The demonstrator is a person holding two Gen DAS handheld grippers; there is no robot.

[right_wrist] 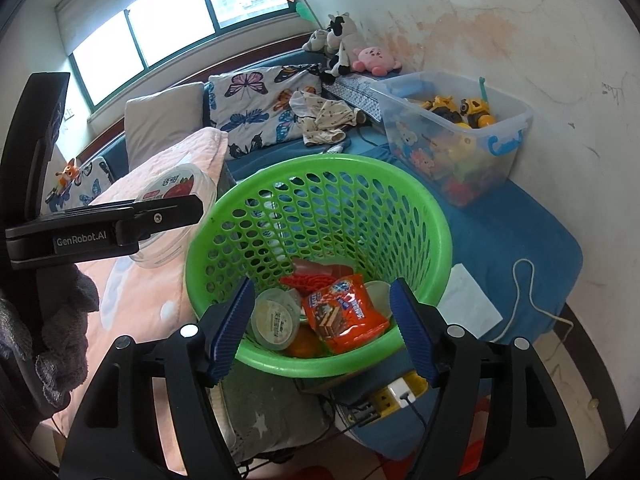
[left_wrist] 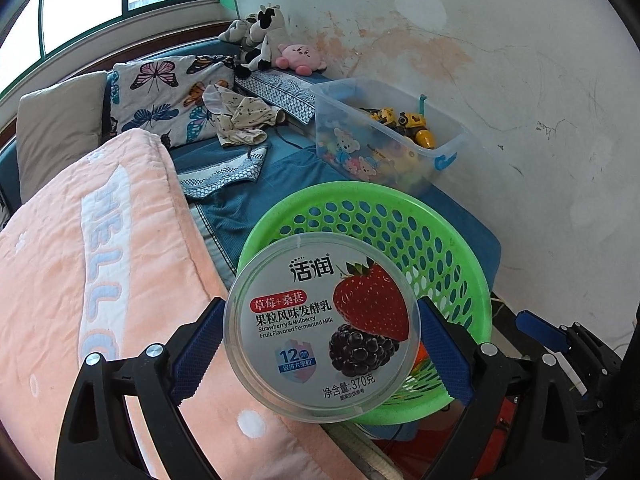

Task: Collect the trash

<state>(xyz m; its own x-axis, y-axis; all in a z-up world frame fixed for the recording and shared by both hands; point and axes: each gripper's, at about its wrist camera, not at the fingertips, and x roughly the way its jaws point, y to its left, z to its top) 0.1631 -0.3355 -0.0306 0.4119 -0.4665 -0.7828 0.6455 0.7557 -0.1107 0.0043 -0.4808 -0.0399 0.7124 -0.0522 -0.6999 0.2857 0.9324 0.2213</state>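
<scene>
My left gripper (left_wrist: pixel 322 344) is shut on a round yogurt tub (left_wrist: pixel 320 328) with a strawberry and mulberry lid, holding it above the near-left rim of the green perforated basket (left_wrist: pixel 400 216). In the right wrist view the tub (right_wrist: pixel 176 196) shows in the left gripper at the basket's left side. My right gripper (right_wrist: pixel 320 328) is open and empty, its blue pads either side of the green basket's near rim (right_wrist: pixel 320 360). Inside the basket lie an orange snack wrapper (right_wrist: pixel 344 312), a small plastic cup (right_wrist: pixel 276 320) and other wrappers.
A pink blanket (left_wrist: pixel 80 280) covers the bed at left. A clear toy box (right_wrist: pixel 456 136) stands by the wall. Butterfly pillows (right_wrist: pixel 256 108), crumpled clothes (right_wrist: pixel 324 120) and plush toys (right_wrist: pixel 352 48) lie behind. A white paper (right_wrist: pixel 468 300), a cord and a power strip (right_wrist: pixel 396 396) are nearby.
</scene>
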